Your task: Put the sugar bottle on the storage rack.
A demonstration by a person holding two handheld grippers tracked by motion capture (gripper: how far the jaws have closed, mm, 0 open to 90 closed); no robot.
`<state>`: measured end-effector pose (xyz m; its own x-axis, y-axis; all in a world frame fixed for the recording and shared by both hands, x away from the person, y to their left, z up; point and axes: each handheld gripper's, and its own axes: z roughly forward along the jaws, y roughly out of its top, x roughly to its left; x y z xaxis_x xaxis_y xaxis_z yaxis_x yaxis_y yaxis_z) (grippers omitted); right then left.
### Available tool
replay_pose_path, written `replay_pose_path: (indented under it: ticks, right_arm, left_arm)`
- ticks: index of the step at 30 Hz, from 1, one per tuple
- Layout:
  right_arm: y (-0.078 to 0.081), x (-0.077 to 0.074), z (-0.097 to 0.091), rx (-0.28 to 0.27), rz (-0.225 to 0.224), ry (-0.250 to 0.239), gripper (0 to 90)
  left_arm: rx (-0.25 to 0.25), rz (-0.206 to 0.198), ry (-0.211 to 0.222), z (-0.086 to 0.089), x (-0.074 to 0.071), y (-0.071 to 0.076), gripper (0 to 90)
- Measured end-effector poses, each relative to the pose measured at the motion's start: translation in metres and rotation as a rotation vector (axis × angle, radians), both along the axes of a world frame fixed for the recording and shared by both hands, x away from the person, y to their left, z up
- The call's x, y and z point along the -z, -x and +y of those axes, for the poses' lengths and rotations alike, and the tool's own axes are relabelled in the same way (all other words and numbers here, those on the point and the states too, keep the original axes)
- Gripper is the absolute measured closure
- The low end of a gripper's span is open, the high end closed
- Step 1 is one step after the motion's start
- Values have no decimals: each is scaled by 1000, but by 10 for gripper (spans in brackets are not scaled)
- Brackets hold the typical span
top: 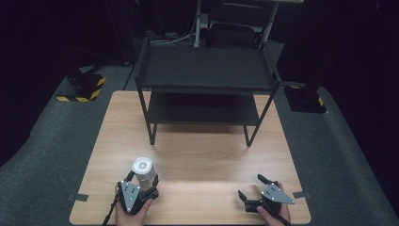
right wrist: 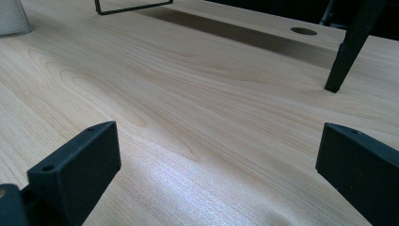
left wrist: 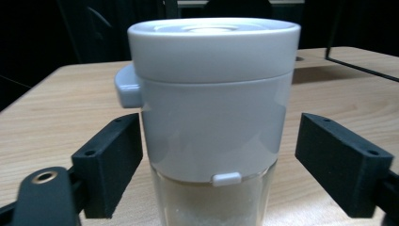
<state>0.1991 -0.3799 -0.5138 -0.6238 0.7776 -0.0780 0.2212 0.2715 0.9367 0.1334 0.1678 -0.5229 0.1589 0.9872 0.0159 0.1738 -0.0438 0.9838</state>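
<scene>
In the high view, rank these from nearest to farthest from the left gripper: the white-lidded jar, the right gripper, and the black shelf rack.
1. White-lidded jar: between the jaws of the left gripper, near left of the table.
2. Right gripper: across the near edge, at right.
3. Black shelf rack: far end of the table.

Black two-tier shelf (top: 205, 70) stands on the wooden table (top: 197, 160)

Jaws spread wide over table (right wrist: 197, 122); rack leg (right wrist: 350, 47) ahead

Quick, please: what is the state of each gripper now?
Left gripper: open, jaws either side of the jar, not clamped.
Right gripper: open, holding nothing, over the table.
</scene>
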Motion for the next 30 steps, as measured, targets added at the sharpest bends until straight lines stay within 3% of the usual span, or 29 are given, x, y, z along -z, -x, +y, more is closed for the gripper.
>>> replay_pose_path:
  ticks: [3, 12, 21, 26, 30]
  right_arm:
    - [0, 0, 0, -1, 0, -1, 0]
    - [-1, 0, -1, -6, 0, -3, 0]
    - [-1, 0, -1, -11, -2, -2, 0]
    - [-1, 0, -1, -12, -3, 0, 0]
    - [-1, 0, -1, -12, -4, 0, 0]
  left_arm:
    - [-48, -29, -18, -14, 4, 2, 193]
    - [-150, -66, 10, -36, 12, 2, 273]
    - [-146, -73, 22, -33, 13, 0, 307]
    - [-114, -81, 0, -26, 14, 0, 308]
    - [-88, -80, 10, -18, 14, -1, 308]
